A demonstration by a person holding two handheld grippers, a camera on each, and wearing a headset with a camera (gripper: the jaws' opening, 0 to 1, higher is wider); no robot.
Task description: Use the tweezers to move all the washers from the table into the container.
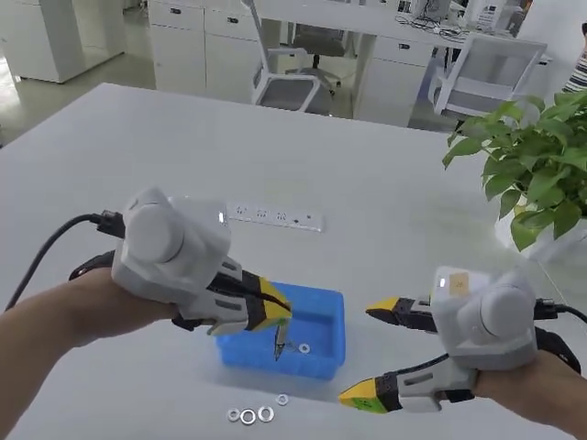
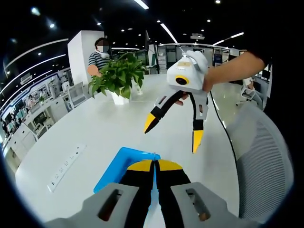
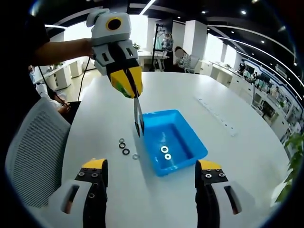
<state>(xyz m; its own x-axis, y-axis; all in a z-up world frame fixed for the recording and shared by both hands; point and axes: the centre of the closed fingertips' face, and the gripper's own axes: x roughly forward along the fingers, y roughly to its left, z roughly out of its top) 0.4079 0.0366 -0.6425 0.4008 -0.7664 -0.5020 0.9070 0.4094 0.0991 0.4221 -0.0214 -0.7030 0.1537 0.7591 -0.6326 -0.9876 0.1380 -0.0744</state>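
4 washers (image 3: 126,151) on the table (image 3: 247,180) — 2 in the container (image 3: 180,135).

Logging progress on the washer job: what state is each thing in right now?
Left hand-held gripper: shut on tweezers, which point down.
Right hand-held gripper: open, empty.
Blue container: holds two washers.
Loose washers: four, outside the container.
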